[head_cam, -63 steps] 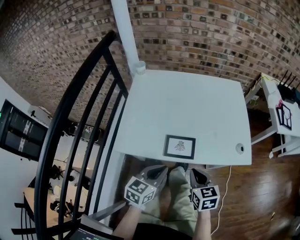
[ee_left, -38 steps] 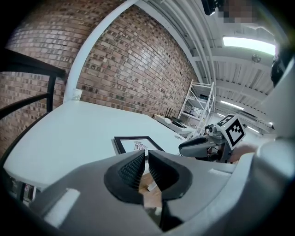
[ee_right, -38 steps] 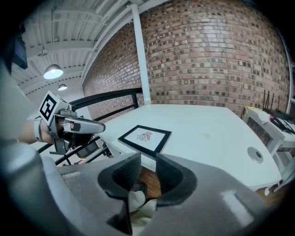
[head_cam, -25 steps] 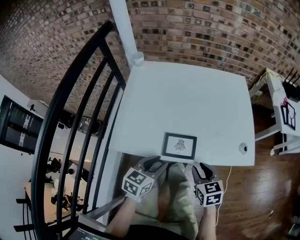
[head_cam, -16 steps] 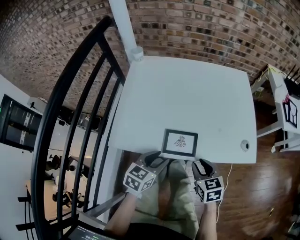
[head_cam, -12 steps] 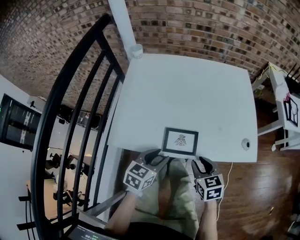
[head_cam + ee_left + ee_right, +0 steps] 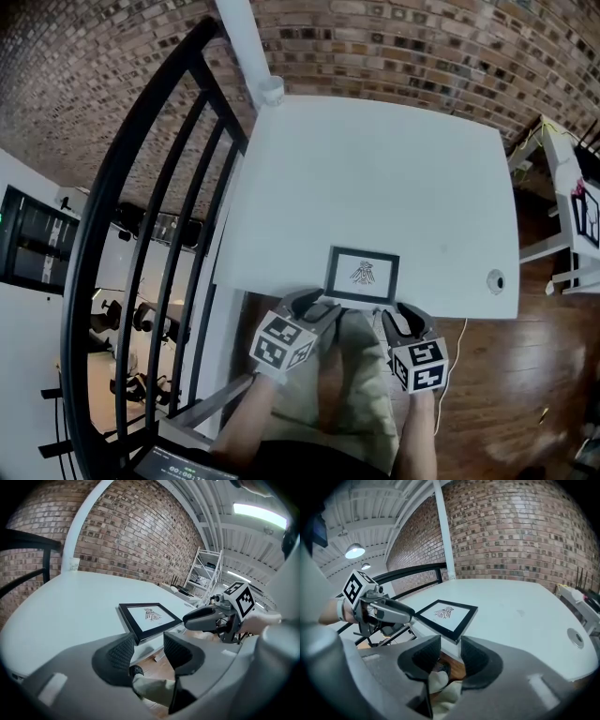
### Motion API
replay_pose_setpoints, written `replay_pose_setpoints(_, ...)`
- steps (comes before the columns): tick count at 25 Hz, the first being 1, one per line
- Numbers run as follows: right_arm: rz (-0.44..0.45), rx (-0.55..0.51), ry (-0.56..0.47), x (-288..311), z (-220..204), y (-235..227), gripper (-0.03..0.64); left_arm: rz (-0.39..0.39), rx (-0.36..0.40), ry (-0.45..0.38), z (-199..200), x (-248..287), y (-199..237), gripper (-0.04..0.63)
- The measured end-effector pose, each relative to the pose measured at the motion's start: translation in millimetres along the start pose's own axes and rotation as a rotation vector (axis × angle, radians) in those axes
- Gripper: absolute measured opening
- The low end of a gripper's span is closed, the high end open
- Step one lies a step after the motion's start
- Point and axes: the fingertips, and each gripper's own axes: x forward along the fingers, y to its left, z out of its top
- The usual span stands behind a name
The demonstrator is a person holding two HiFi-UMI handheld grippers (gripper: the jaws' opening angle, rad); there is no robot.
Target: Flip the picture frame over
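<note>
1. The picture frame [image 7: 363,275] is being supported flat, drawing side up, at the near edge of the white table [image 7: 375,178].
2. The left gripper [image 7: 312,304] is being held tilted downward, just off the table's edge beside the frame's near left corner. Its jaws have just been opening and are being held apart, with nothing between the pads.
3. The right gripper [image 7: 405,320] is being held angled downward below the frame's near right corner, with its jaws apart and nothing gripped.
</note>
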Motion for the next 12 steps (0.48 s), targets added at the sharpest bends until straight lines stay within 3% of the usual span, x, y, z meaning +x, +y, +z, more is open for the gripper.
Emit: replay_pose_setpoints(12,0.010,0.007,0.009,11,-3,2,0.118,-0.003,-0.006,0.001,-2,6,0,0.207)
